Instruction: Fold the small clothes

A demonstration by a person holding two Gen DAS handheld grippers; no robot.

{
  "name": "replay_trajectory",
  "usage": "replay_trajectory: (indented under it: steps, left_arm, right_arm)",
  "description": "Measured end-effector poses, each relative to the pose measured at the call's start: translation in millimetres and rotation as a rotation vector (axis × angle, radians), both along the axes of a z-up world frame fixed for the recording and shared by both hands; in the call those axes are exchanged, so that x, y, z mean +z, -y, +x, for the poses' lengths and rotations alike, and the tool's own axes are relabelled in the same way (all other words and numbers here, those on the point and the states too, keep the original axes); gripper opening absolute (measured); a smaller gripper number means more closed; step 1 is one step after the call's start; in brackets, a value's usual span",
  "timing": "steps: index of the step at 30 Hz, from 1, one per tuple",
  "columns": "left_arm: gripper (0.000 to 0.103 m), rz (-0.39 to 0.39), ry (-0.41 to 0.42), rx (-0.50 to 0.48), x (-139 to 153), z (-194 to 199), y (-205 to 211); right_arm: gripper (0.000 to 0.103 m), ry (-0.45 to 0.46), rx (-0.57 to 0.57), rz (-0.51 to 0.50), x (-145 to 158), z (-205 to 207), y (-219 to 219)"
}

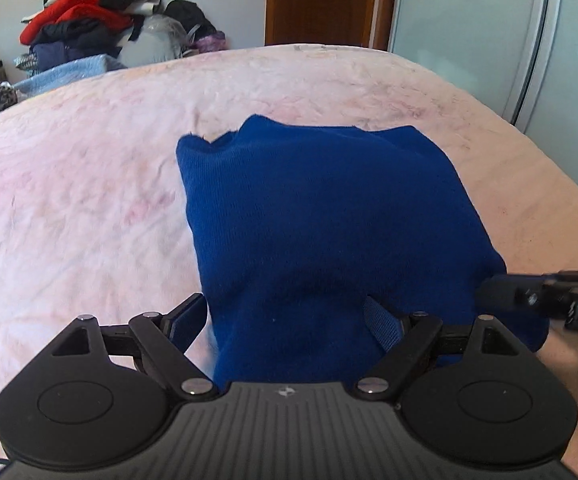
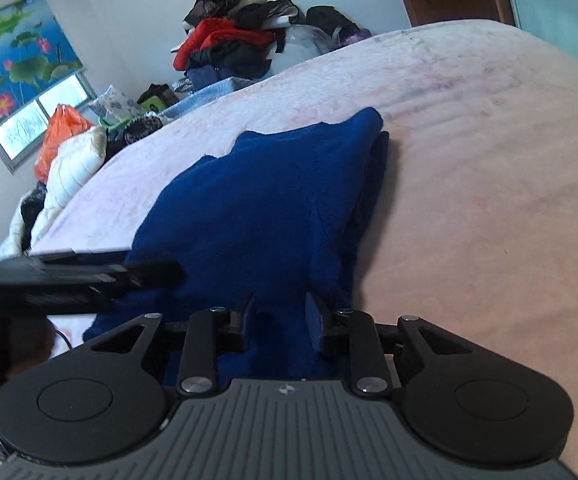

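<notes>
The near end of the blue sweater (image 1: 329, 220) is hidden under the left hand-held gripper (image 1: 285, 320) — one finger (image 1: 383, 326) pokes out, the other (image 1: 185, 320) sits beside the cloth. The right hand-held gripper (image 1: 545, 296) is blurry and cut off by the edge. The pile of clothes (image 2: 233, 44) is too jumbled to sort out, and the bed (image 2: 489, 200) runs off the side.
</notes>
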State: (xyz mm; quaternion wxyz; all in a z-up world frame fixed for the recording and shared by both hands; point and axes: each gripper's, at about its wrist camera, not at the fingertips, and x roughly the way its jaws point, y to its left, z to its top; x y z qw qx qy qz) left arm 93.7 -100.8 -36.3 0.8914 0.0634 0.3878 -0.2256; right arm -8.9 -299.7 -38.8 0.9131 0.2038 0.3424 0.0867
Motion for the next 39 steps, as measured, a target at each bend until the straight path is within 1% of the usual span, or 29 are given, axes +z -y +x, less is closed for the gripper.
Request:
replay_trajectory:
  steps: [2,4,9,10,11,13,16,18,21,24,27,29,31,33,35,36,37,39]
  left_arm:
    - [0.086,-0.011,-0.005,0.008,0.7,0.1,-2.2]
    - [0.086,-0.003,0.008,0.022,3.5,0.7,-2.9]
    - [0.086,0.012,0.053,0.057,14.8,7.7,-2.7]
    - [0.086,0.013,0.064,0.063,17.7,9.8,-1.7]
    - [0.086,0.018,0.077,0.07,20.2,12.9,0.2]
    - [0.086,0.039,0.106,0.082,23.0,17.4,3.5]
    - [0.086,0.081,0.147,0.09,23.9,21.2,9.0]
    - [0.086,0.089,0.15,0.087,23.3,23.3,11.4]
    - [0.086,0.093,0.142,0.089,19.4,26.6,13.5]
    - [0.086,0.099,0.129,0.091,13.2,28.7,14.0]
    - [0.091,0.104,0.13,0.094,10.4,28.8,14.8]
    - [0.091,0.111,0.135,0.096,9.7,28.1,15.3]
    - [0.091,0.109,0.135,0.092,9.8,27.2,14.3]
    - [0.092,0.096,0.14,0.081,11.0,26.3,9.2]
    - [0.096,0.066,0.137,0.063,9.7,29.4,-0.5]
    - [0.098,0.046,0.127,0.059,8.6,32.9,-5.9]
    - [0.098,0.015,0.109,0.058,7.5,38.1,-12.7]
    - [0.098,-0.079,0.039,0.048,5.4,50.9,-27.2]
  right_arm:
    - [0.034,0.016,-0.02,0.008,3.9,-4.7,2.5]
    - [0.036,0.034,-0.029,-0.015,10.3,-3.0,1.1]
    - [0.04,0.065,-0.01,-0.074,17.7,15.5,-6.3]
    - [0.043,0.066,-0.002,-0.088,17.3,19.4,-8.5]
    - [0.044,0.059,0.01,-0.104,15.0,24.3,-10.6]
    - [0.042,0.025,0.029,-0.142,7.2,33.1,-12.9]
    - [0.042,0.03,0.031,-0.152,10.6,30.5,-14.6]
    - [0.043,0.049,0.018,-0.165,17.5,29.2,-14.5]
    - [0.046,0.077,0.009,-0.19,27.4,35.4,-14.6]
    - [0.047,0.098,0.012,-0.236,37.1,55.4,-18.0]
    - [0.047,0.106,0.047,-0.262,41.9,85.1,-25.7]
    - [0.047,0.09,0.068,-0.27,40.7,110.1,-32.4]
    - [0.051,0.04,0.08,-0.292,32.3,135.8,-38.6]
    - [0.051,0.011,0.066,-0.346,21.8,152.3,-44.3]
    - [0.055,0.037,0.054,-0.338,24.8,146.9,-46.0]
    - [0.061,0.059,0.049,-0.323,28.3,138.7,-44.1]
    - [0.071,0.081,0.039,-0.31,32.1,129.3,-40.3]
    - [0.079,0.122,0.001,-0.297,37.9,112.6,-26.0]
